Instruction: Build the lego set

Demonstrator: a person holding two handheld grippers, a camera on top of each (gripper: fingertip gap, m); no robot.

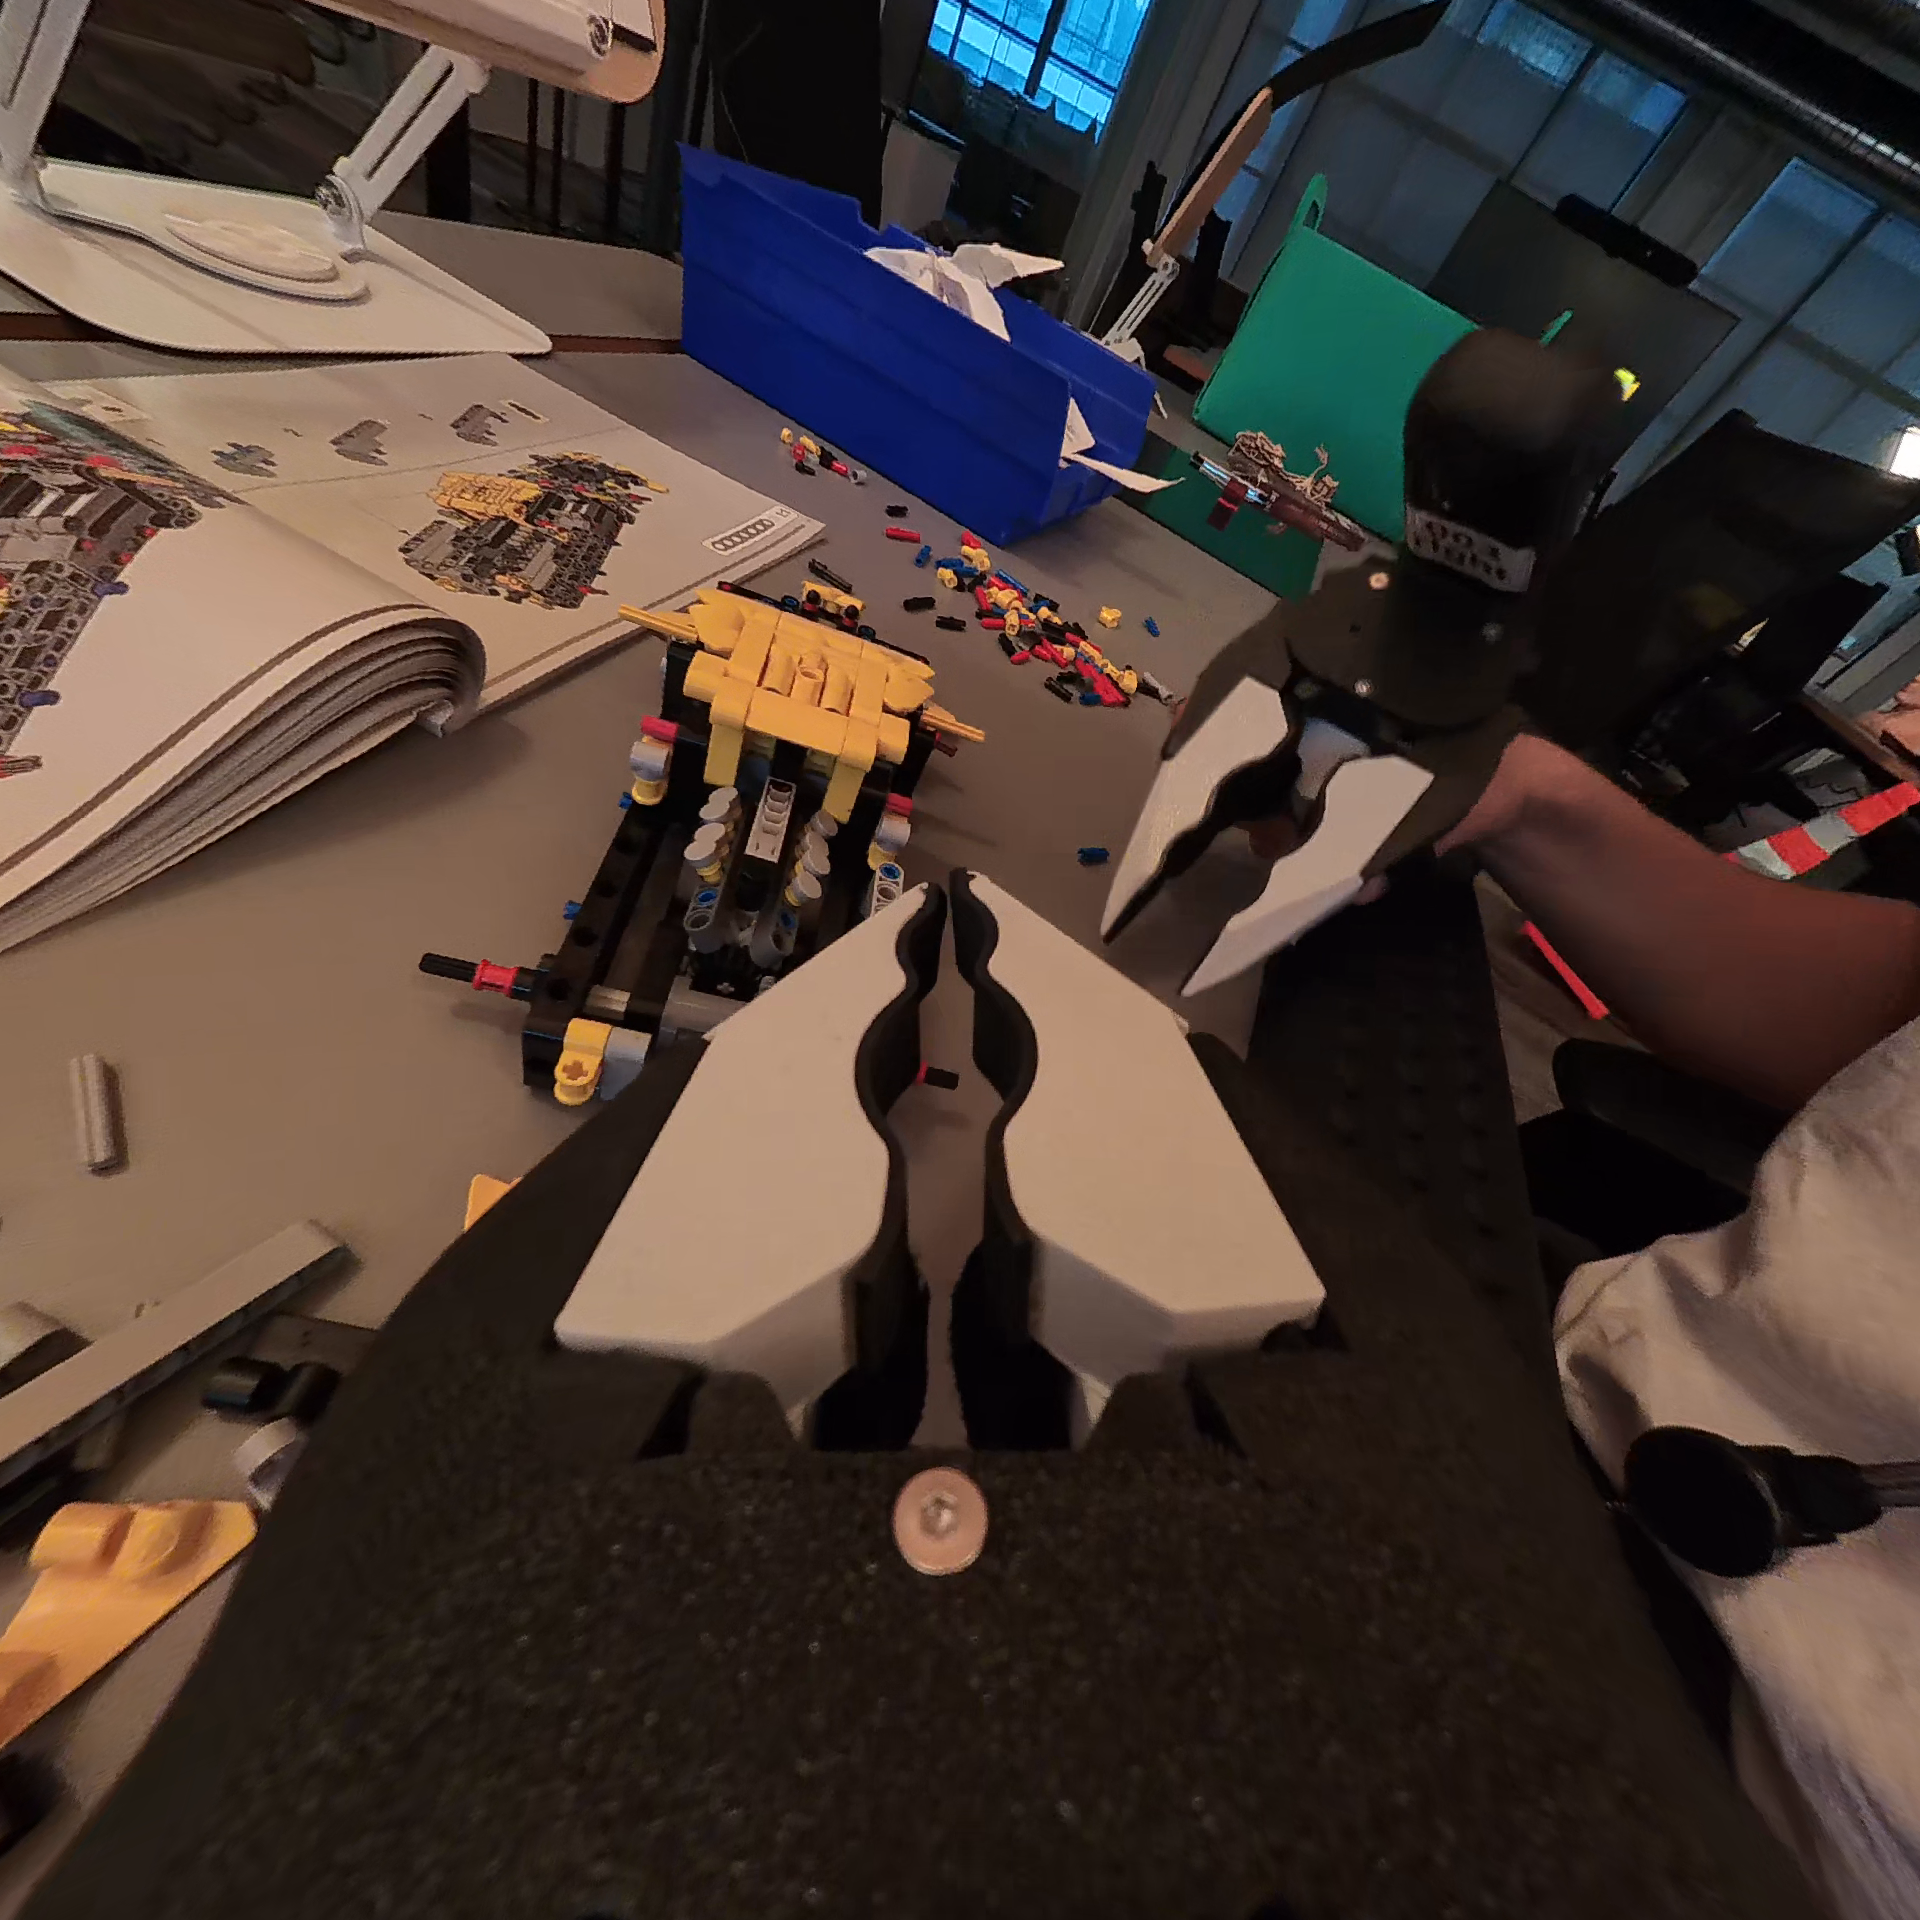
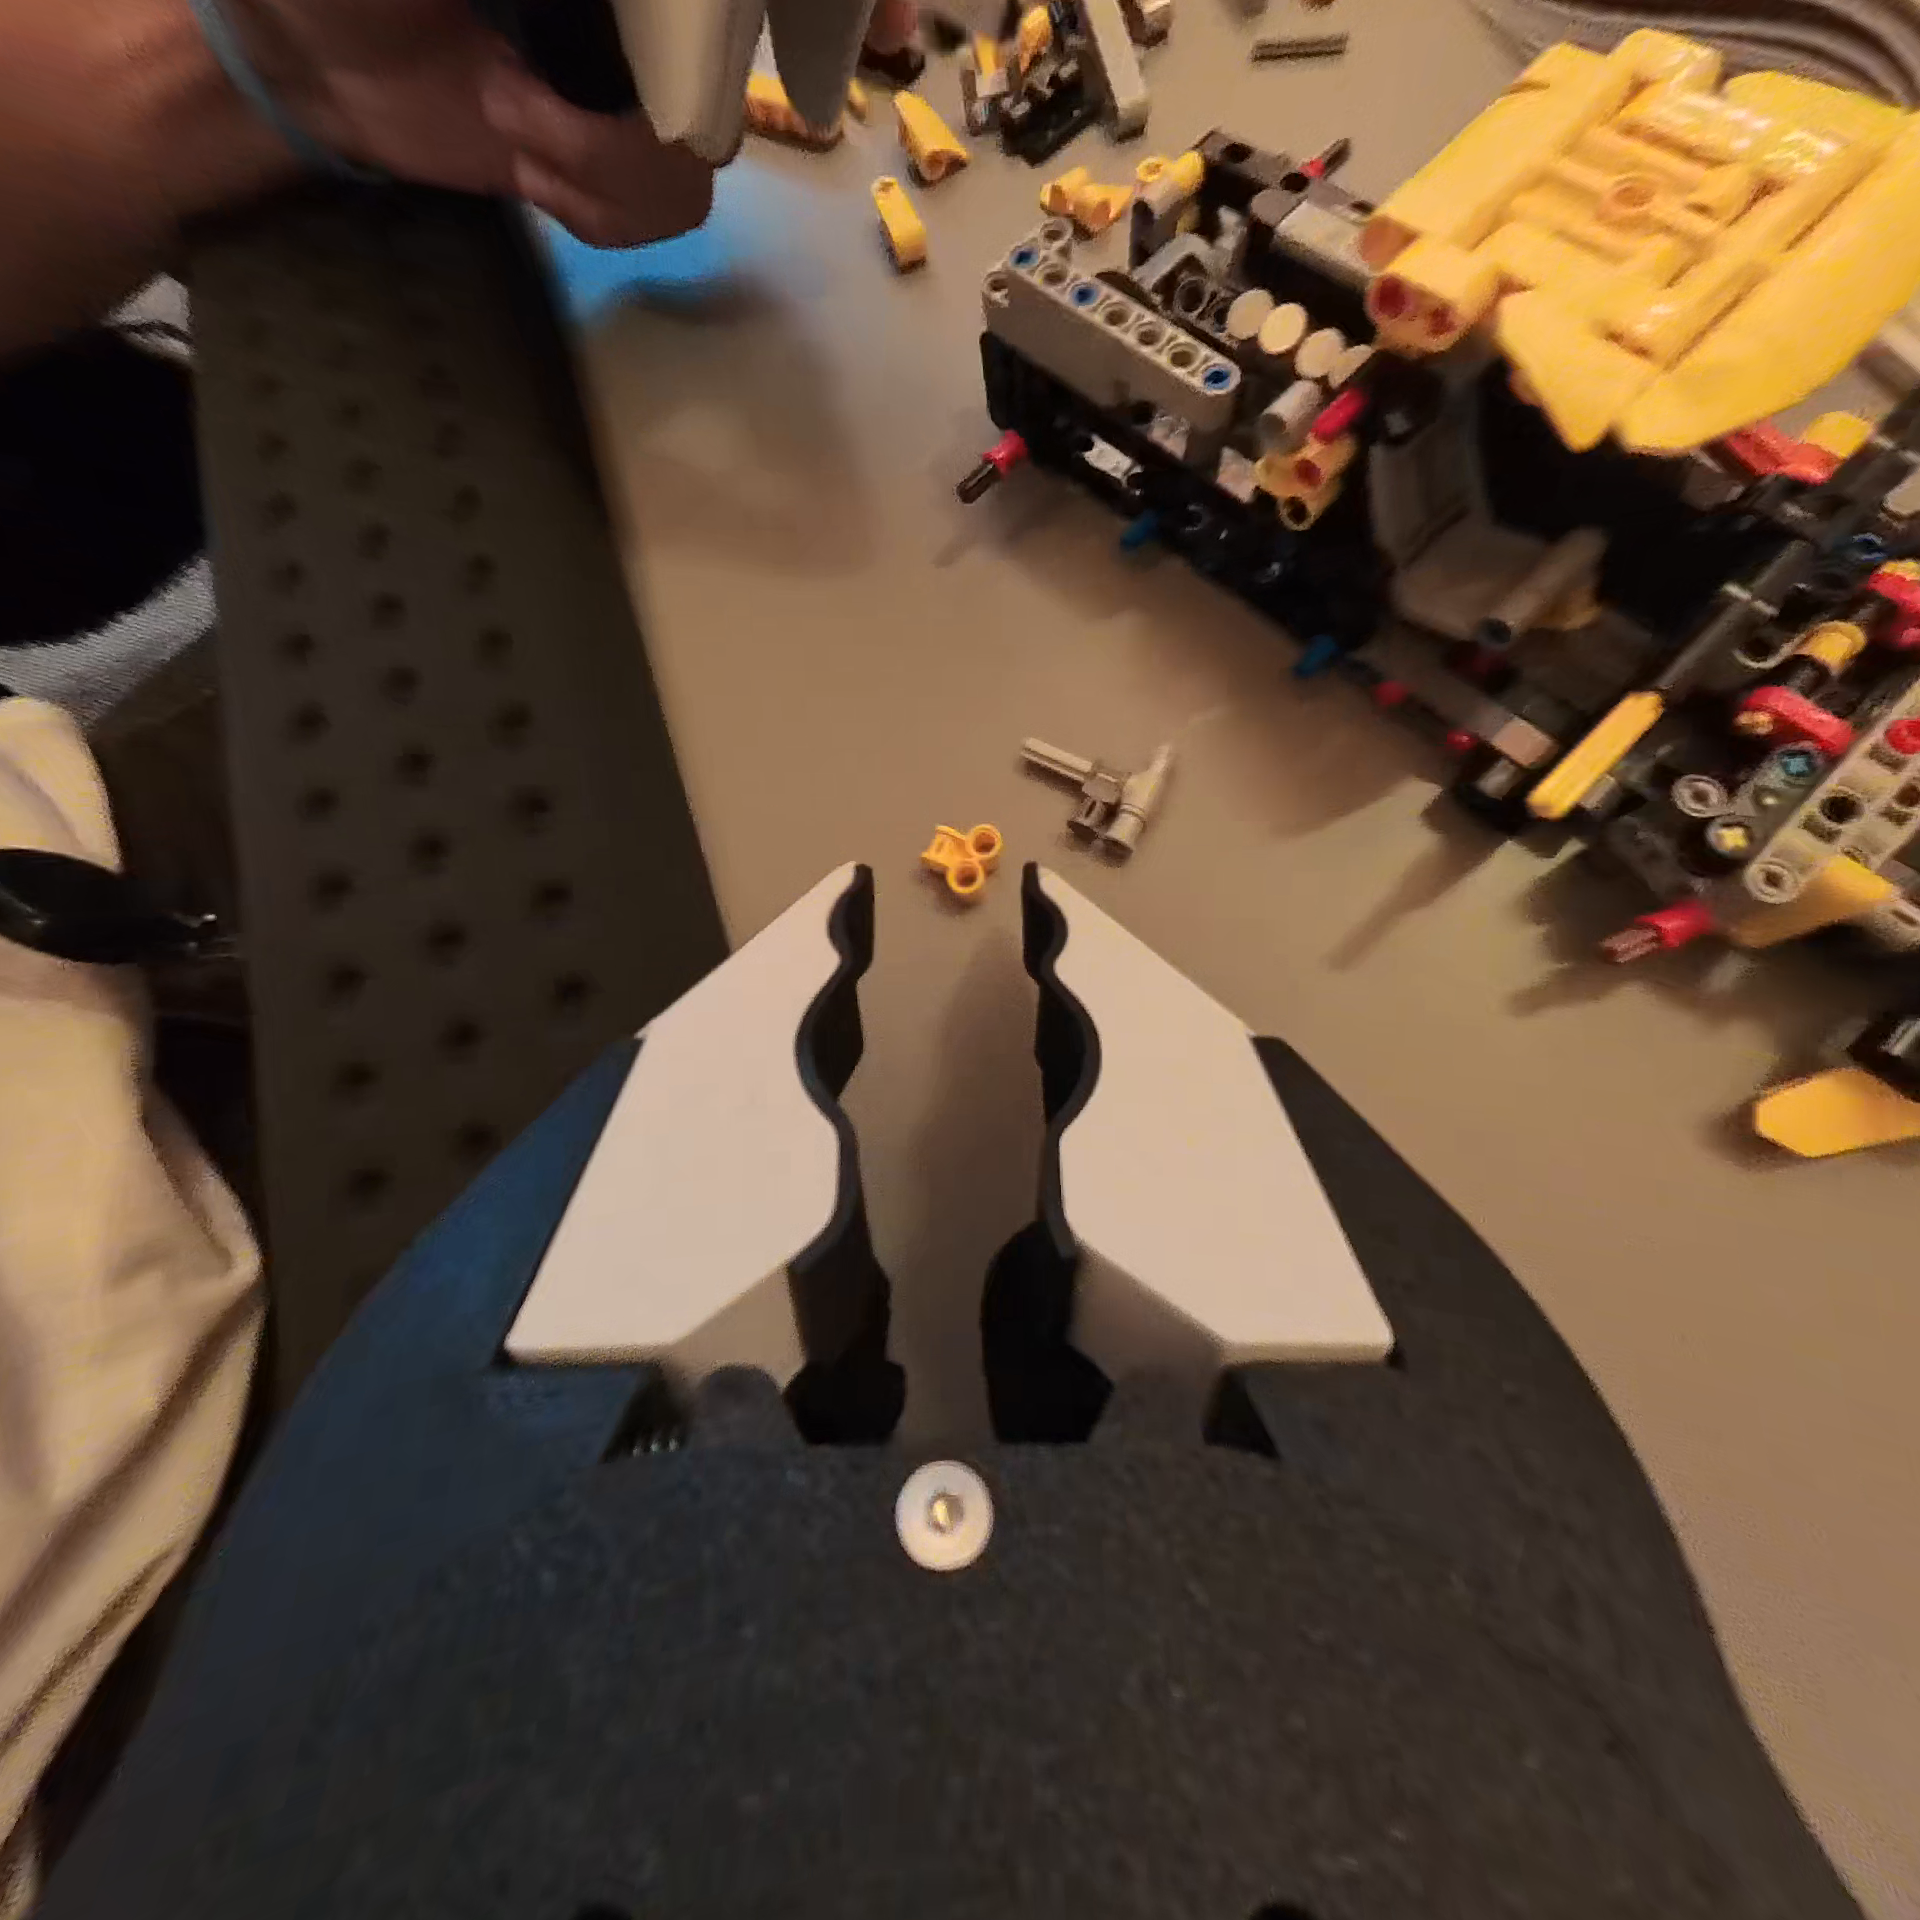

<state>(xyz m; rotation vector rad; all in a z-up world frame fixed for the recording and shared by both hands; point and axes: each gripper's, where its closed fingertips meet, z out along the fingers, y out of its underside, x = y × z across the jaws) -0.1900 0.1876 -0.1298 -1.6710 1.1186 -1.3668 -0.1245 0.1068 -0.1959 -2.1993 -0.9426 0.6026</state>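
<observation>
Currently:
1. Left gripper (image 1: 948, 894) jaws are nearly together, nothing visibly held; it hovers just in front of the lego model (image 1: 764, 821) on the table (image 1: 312, 1039).
2. Right gripper (image 2: 945, 883) jaws are apart and empty, with the yellow connector (image 2: 964, 856) just beyond the tips.
3. Risk: connector is tiny, so an off-centre close likely flicks it away.
4. Risk: grey axle piece (image 2: 1101, 795) lies nearby and could get nudged.
5. Risk: left gripper could bump the model's rear.

blue bin (image 1: 883, 353) of crumpled paper (image 1: 961, 272), green bag (image 1: 1320, 353) beside it

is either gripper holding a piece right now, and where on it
Neither. The left gripper is shut on nothing; the right gripper is open, with a small yellow connector just beyond its tips.
</observation>
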